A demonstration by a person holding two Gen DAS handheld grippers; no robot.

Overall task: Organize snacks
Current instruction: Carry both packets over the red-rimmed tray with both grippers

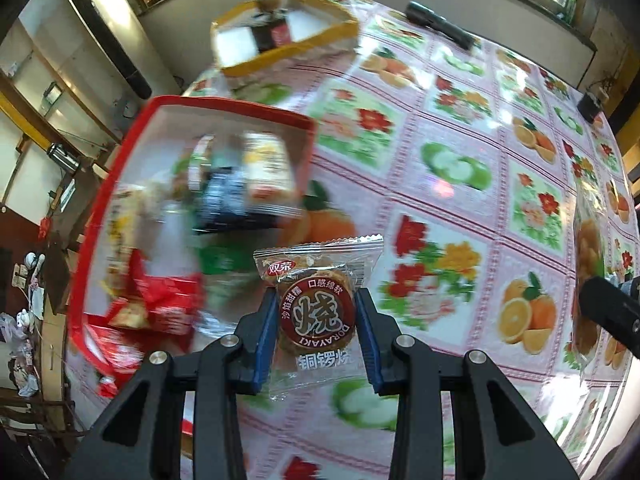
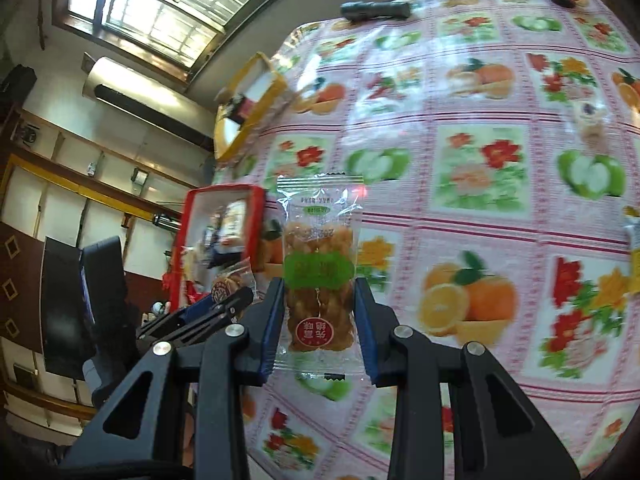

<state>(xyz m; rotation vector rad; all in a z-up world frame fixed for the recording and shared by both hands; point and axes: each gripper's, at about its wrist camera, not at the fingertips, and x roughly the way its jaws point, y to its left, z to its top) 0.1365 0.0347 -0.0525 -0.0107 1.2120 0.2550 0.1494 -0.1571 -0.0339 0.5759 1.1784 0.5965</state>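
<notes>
Fruit pictures are covering the table. At left, the red box is holding snacks. Your left claw is squeezing a dorayaki pack at bottom middle. Your right claw is squeezing a twisted snack pack at middle.

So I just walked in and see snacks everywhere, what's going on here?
A person is sorting snacks with a handheld tool in each hand. The left tool is shut on a dorayaki pack, held above the table near the red box, which already holds several packs. The right tool is shut on a clear pack of fried twists. A yellow box stands further back, and a few packs still lie on the table.
</notes>
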